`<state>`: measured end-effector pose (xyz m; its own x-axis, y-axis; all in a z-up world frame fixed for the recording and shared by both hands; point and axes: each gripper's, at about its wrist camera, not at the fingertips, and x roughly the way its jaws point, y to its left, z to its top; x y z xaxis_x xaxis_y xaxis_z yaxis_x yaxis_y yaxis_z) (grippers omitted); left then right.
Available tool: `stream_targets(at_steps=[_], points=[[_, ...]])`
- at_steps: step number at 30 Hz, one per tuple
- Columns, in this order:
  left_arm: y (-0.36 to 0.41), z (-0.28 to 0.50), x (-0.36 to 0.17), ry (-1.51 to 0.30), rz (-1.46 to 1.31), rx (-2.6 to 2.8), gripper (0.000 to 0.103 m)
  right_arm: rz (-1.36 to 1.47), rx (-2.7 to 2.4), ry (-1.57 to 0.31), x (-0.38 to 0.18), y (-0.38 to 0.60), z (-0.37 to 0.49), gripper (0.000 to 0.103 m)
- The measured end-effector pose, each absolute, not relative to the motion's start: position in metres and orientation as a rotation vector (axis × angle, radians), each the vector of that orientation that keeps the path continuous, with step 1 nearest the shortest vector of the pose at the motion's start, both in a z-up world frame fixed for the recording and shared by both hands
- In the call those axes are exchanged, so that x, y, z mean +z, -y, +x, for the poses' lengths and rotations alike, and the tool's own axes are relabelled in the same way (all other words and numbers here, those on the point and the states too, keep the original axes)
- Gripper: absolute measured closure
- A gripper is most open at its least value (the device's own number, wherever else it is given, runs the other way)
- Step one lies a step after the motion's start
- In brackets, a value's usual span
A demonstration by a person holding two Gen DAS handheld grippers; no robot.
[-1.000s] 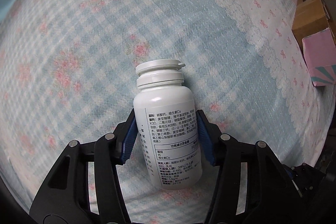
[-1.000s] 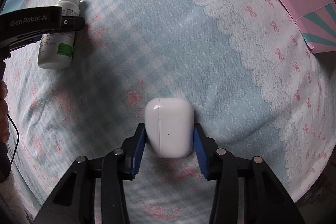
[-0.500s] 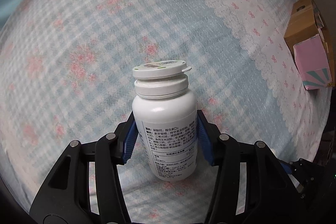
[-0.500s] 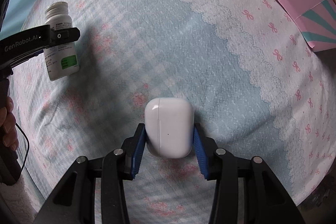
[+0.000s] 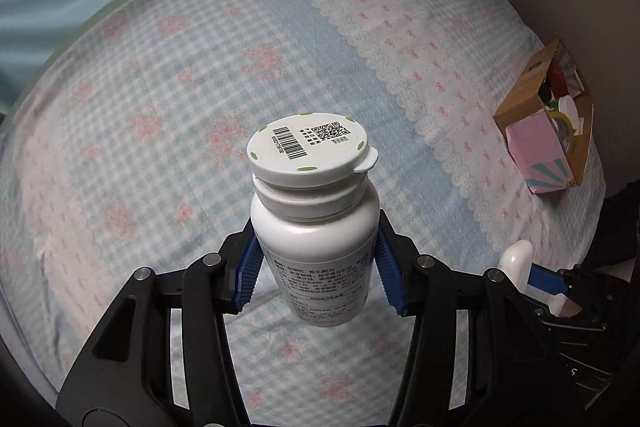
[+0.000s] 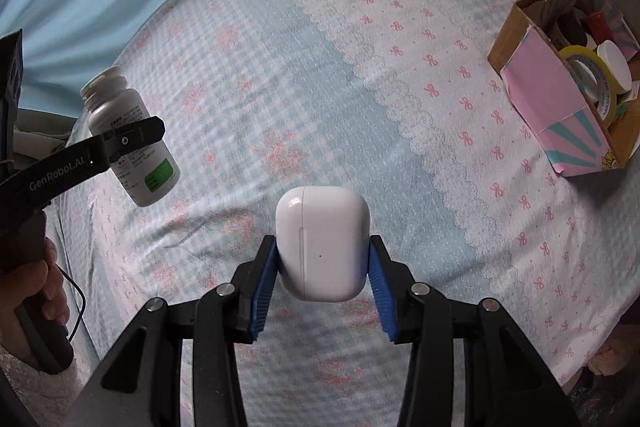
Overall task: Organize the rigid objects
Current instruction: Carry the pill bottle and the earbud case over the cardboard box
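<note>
My left gripper (image 5: pixel 318 273) is shut on a white pill bottle (image 5: pixel 316 227) with a barcode on its cap, held upright in the air above the bed. The right wrist view shows that same bottle (image 6: pixel 132 147) at the left, in the left gripper's fingers. My right gripper (image 6: pixel 322 283) is shut on a white earbud case (image 6: pixel 322 243), also lifted off the bedding. The case (image 5: pixel 518 261) and a blue pad of the right gripper show at the lower right of the left wrist view.
A pink and brown cardboard box (image 6: pixel 560 99) with tape rolls and small items stands open at the right on the bedspread (image 6: pixel 320 67); it also shows as the box (image 5: pixel 544 143) in the left view. A person's hand (image 6: pixel 40 291) holds the left gripper's handle. Blue curtain hangs behind.
Both grippers have risen off the bed with their objects. The bottle went from lying on the cover to hanging upright in the air, and more of the bed and box came into view.
</note>
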<state>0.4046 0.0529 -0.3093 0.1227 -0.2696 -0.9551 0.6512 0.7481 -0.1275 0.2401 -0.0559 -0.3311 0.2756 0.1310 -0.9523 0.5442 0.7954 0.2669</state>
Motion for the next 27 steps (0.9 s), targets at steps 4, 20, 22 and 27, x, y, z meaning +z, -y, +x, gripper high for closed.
stream_targets(at_steps=[4,20,22,27], points=[[-0.054,0.384,-0.254,-1.216,0.313,-0.716,0.056,0.566,-0.259,-1.219,-0.277,0.058,0.242,0.062],[0.053,0.266,-0.101,-1.050,0.283,-0.769,0.056,0.467,-0.149,-0.981,-0.116,0.172,0.173,0.062],[0.081,0.250,-0.094,-1.043,0.276,-0.756,0.056,0.462,-0.125,-0.969,-0.109,0.200,0.163,0.062],[0.154,0.213,-0.091,-1.024,0.241,-0.716,0.056,0.413,-0.080,-0.957,-0.097,0.274,0.139,0.062]])
